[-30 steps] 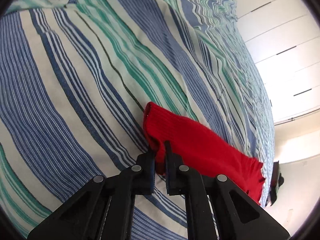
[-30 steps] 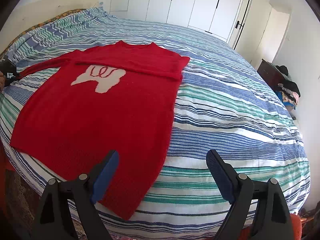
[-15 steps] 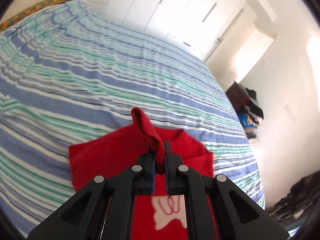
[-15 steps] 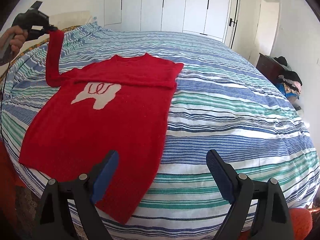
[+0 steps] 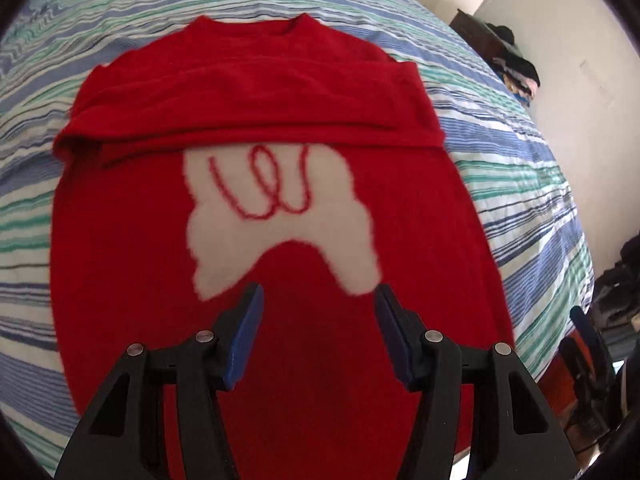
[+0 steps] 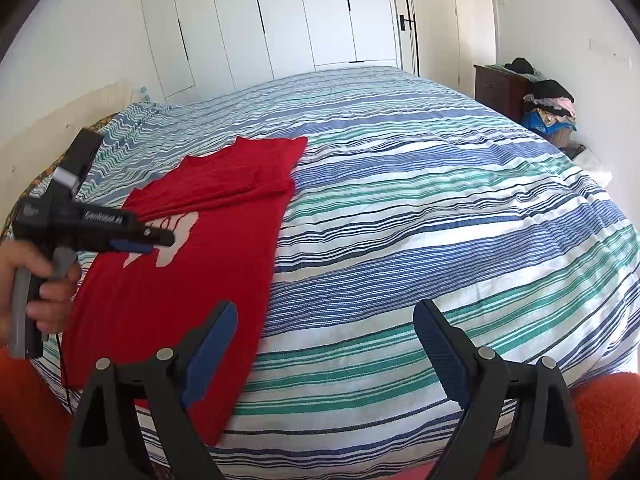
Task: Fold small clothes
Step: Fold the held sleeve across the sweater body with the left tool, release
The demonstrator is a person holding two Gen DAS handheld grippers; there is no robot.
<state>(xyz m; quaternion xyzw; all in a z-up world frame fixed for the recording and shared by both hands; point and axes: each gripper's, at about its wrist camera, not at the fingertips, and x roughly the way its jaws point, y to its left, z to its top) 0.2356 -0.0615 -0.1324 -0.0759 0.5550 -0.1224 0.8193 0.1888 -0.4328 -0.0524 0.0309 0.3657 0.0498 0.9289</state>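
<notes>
A red sweater (image 5: 132, 248) with a white patch (image 5: 280, 220) lies flat on the striped bed; it also shows in the right wrist view (image 6: 200, 248). Both sleeves (image 5: 248, 108) lie folded across its chest, just under the collar. My left gripper (image 5: 318, 312) is open and empty, hovering above the sweater's lower half; it also shows in the right wrist view (image 6: 160, 238), held by a hand. My right gripper (image 6: 324, 344) is open and empty, above the bed's near edge, just right of the sweater's hem.
The striped bedspread (image 6: 440, 200) covers the whole bed. White wardrobe doors (image 6: 280, 20) stand behind. A dark dresser (image 6: 500, 88) with a pile of clothes (image 6: 552, 108) is at the far right. An orange rug (image 6: 608, 420) lies by the bed's near edge.
My left gripper carried the left sleeve up and across the sweater's chest, let it go and opened. It pulled back over the sweater's lower half. The right gripper stayed open.
</notes>
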